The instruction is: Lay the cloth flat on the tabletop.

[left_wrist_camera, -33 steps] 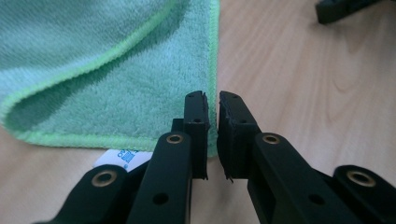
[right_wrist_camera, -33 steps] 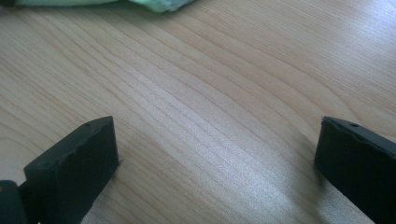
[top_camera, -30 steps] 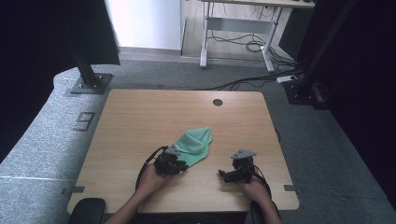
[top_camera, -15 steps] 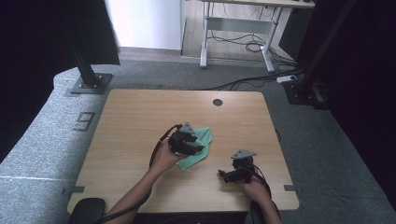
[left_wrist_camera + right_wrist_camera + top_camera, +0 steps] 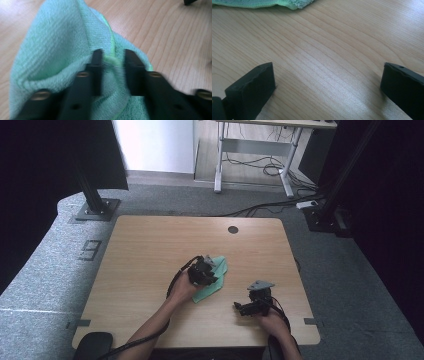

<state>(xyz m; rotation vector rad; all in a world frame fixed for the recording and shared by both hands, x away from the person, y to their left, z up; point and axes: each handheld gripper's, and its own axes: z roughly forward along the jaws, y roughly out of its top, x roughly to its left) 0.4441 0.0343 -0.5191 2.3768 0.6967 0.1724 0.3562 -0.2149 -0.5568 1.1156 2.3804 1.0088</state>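
Because a ridge of fabric has to be pinched before it can be lifted and folded over, the left gripper (image 5: 112,65) has its jaws drawn close around a raised pleat of the green microfibre cloth (image 5: 57,47), clenched on it, though the blur in the left gripper view makes the firmness of the bite hard to judge. From the high view, that cloth (image 5: 218,270) lies bunched right of the worktop's (image 5: 150,250) middle, mostly under the left gripper (image 5: 204,270). Meanwhile the right gripper (image 5: 327,75) waits with jaws spread wide over bare wood, released and holding nothing; the cloth's near hem (image 5: 287,3) is just ahead of it, probably so it can pin or take a corner next.

Compared with a second ago, the left gripper has travelled forward from the near edge onto the cloth, which now looks more gathered; the right gripper (image 5: 255,302) has stayed put.
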